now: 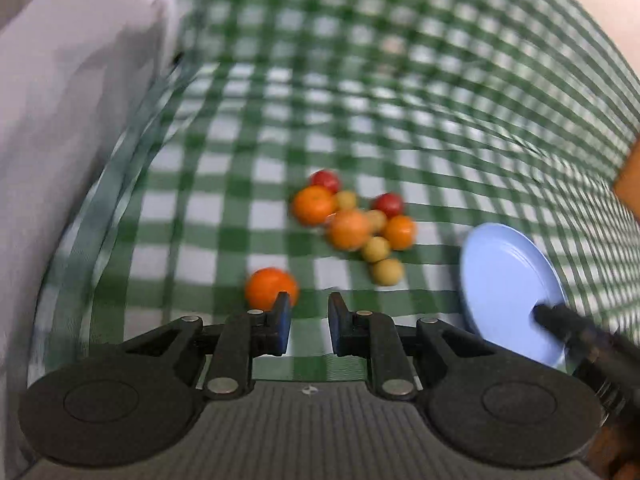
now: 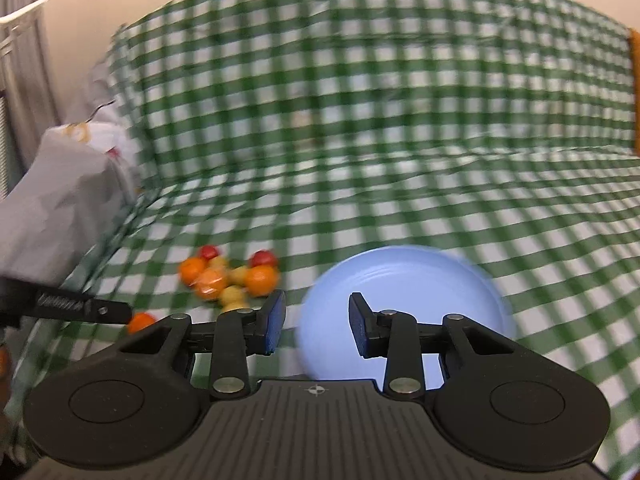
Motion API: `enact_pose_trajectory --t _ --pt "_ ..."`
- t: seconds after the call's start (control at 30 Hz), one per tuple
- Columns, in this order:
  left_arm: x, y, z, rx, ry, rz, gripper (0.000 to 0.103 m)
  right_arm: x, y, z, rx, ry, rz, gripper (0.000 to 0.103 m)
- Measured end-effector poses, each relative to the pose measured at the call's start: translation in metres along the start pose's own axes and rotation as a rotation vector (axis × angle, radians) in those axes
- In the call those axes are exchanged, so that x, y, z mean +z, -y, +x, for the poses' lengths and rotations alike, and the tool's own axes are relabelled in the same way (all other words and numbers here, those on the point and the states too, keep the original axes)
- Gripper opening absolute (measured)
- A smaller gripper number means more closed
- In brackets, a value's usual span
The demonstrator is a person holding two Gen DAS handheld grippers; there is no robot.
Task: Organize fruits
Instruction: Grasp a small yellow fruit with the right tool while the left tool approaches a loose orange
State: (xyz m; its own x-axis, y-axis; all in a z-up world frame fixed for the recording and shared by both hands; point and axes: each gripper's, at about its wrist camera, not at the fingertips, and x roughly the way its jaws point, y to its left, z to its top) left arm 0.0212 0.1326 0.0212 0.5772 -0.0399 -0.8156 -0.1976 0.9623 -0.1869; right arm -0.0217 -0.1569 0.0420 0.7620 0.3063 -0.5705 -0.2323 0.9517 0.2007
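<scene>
A pile of fruit (image 1: pixel 352 224) lies on the green checked cloth: oranges, two red ones (image 1: pixel 325 180) and small yellow ones (image 1: pixel 376 249). One lone orange (image 1: pixel 270 286) sits just beyond the left finger of my left gripper (image 1: pixel 310 320), which is open by a narrow gap with nothing in it. To the right lies a light blue plate (image 1: pixel 508 280), bare. My right gripper (image 2: pixel 318 320) hangs over the plate's (image 2: pixel 404 280) near left rim, open, and nothing is pinched. Its fingertip (image 1: pixel 540 314) shows over the plate in the left wrist view. The pile (image 2: pixel 228 276) is left of it.
A pale grey bag (image 1: pixel 60 120) stands at the table's left edge, also in the right wrist view (image 2: pixel 60 200). The checked cloth (image 2: pixel 360 100) rises like a wall behind the table. An orange object (image 1: pixel 630 180) shows at the far right edge. Both views are blurred.
</scene>
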Motion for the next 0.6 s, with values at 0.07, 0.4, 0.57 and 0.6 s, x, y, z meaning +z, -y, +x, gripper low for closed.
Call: enact_pose_trajectory --t 0.07,0.4,0.57,0.6 --pt "0.004 -0.009 0.004 0.006 -0.013 -0.037 0.023 -0.004 -0.014 0.013 0.025 -0.032 -0.012 0.037" --pt "0.017 -0.044 0.024 0.020 -0.075 -0.168 0.051 -0.012 -0.058 0.074 0.090 -0.082 -0.136 0.041" --pt "0.017 -0.040 0.032 0.009 -0.103 -0.170 0.061 -0.006 -0.063 0.105 0.075 -0.089 -0.159 0.047" --pt "0.016 -0.038 0.034 0.010 -0.108 -0.166 0.062 -0.005 -0.062 0.114 0.075 -0.102 -0.151 0.047"
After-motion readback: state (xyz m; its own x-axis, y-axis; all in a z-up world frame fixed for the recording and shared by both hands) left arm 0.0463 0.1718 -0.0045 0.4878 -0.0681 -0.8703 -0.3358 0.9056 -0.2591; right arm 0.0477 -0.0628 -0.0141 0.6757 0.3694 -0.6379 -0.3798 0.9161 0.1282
